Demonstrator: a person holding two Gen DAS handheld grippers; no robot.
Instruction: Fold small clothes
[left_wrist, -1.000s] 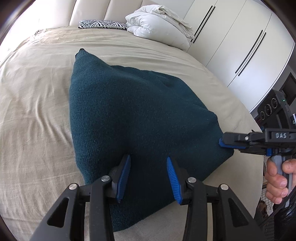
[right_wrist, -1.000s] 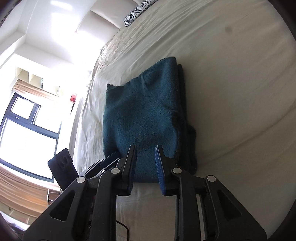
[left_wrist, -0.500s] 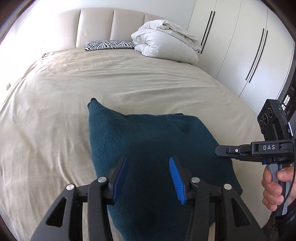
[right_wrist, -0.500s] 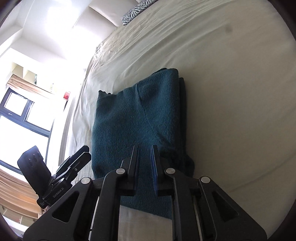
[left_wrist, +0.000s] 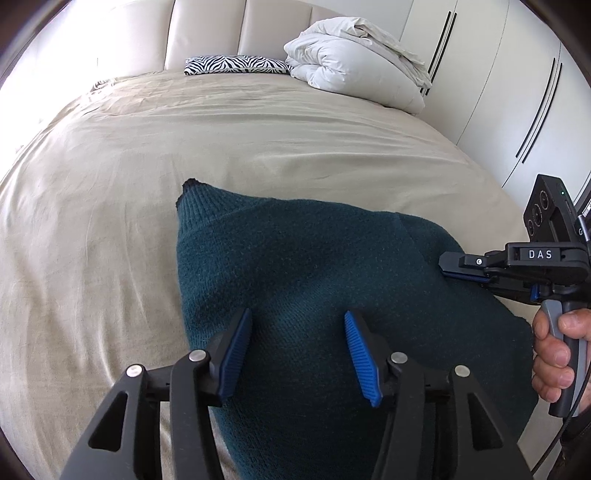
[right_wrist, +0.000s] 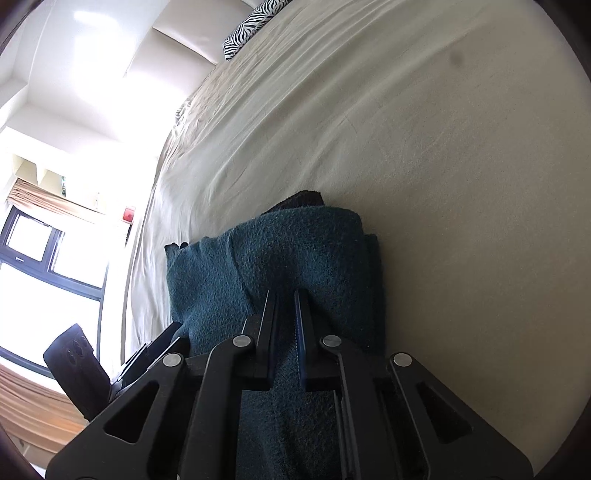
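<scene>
While we are holding our left hand-held gripper (left_wrist: 297, 350) just over the near part of the teal knit garment (left_wrist: 314, 273), its blue pads are standing spread wide with nothing between them. Our right hand-held gripper (right_wrist: 285, 325) is reaching in at the garment's right edge, and its pads are sitting almost pressed together; we are judging that they are pinching a fold of the knit, though the contact itself is too close to read for certain. The garment is lying on the beige bed (left_wrist: 92, 221), already doubled into a thick stack with layered edges showing along its right side. We are judging the folding as mostly done, with perhaps a last fold or some squaring-up left. Farther off, a zebra-print pillow (left_wrist: 236, 65) and a bundled white duvet (left_wrist: 354, 62) are resting by the headboard.
</scene>
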